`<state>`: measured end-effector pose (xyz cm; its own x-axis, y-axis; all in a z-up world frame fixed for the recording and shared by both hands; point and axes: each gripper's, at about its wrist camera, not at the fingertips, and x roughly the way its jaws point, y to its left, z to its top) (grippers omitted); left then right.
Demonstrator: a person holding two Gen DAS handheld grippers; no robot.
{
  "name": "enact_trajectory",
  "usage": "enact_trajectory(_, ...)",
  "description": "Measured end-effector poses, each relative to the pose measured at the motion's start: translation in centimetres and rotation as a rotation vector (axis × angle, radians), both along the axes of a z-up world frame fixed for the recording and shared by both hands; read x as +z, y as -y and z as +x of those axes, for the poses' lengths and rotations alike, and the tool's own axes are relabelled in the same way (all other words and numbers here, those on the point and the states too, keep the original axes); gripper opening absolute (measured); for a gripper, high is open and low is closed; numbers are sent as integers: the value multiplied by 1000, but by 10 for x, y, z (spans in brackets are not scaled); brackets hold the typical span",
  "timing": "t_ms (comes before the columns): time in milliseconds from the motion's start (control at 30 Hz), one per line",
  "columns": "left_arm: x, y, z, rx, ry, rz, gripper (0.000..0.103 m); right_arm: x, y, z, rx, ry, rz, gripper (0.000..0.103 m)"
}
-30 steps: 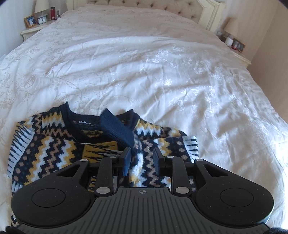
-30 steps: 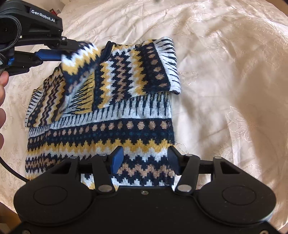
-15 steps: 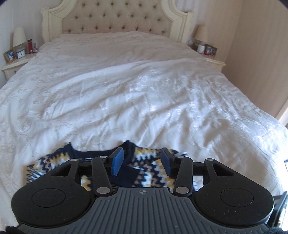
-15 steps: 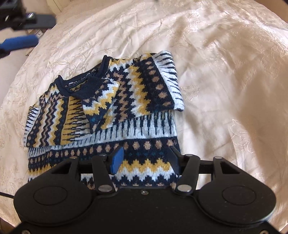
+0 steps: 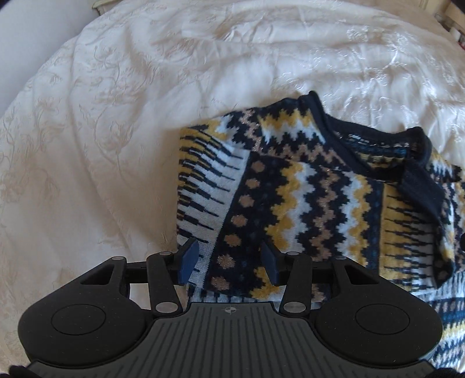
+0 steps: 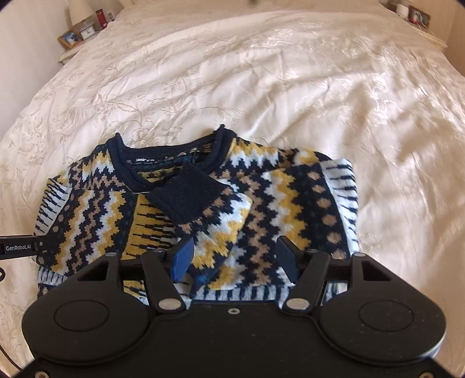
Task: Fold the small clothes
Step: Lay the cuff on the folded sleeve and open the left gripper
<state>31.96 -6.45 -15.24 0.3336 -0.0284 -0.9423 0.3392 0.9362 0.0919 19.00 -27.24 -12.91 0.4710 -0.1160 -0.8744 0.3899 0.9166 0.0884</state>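
A small knitted sweater in navy, yellow, white and tan zigzags lies on the white bedspread, both sleeves folded across its chest, the navy cuff on top near the collar. It also shows in the left wrist view. My left gripper is open and empty, just over the sweater's left folded edge. My right gripper is open and empty, over the lower middle of the sweater. Part of the left gripper shows at the left edge of the right wrist view.
The bedspread stretches far beyond the sweater on all sides. A bedside table with a photo frame, clock and red jar stands at the back left; another bedside table with small items stands at the back right.
My left gripper let go of the sleeve, which now lies folded on the chest, then swung down to the sweater's left edge. My right gripper moved forward over the sweater.
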Motion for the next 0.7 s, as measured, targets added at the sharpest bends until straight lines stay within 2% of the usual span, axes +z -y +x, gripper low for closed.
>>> enact_trajectory(100,-21,-7,10,16,-45,18,50,-6,-21,26,83,-25,-69,74)
enact_trajectory(167,-24,-7,13,17,-38,30,58,-13,-32,39,132,-48,-109,74)
enact_trajectory(233,-25,-9,14,26,-46,25,61,-23,-42,50,178,-81,-165,74)
enact_trajectory(333,-26,-16,13,53,-57,-1,65,-37,-40,54,190,-115,-224,68)
enact_trajectory(400,-26,-23,14,78,-68,-32,66,-36,-22,47,121,-117,-229,68)
enact_trajectory(567,-26,-34,13,112,-86,-69,67,-28,39,2,-117,-120,-162,68)
enact_trajectory(700,-25,-37,12,106,-75,-57,67,-15,74,-34,-239,-39,-80,67)
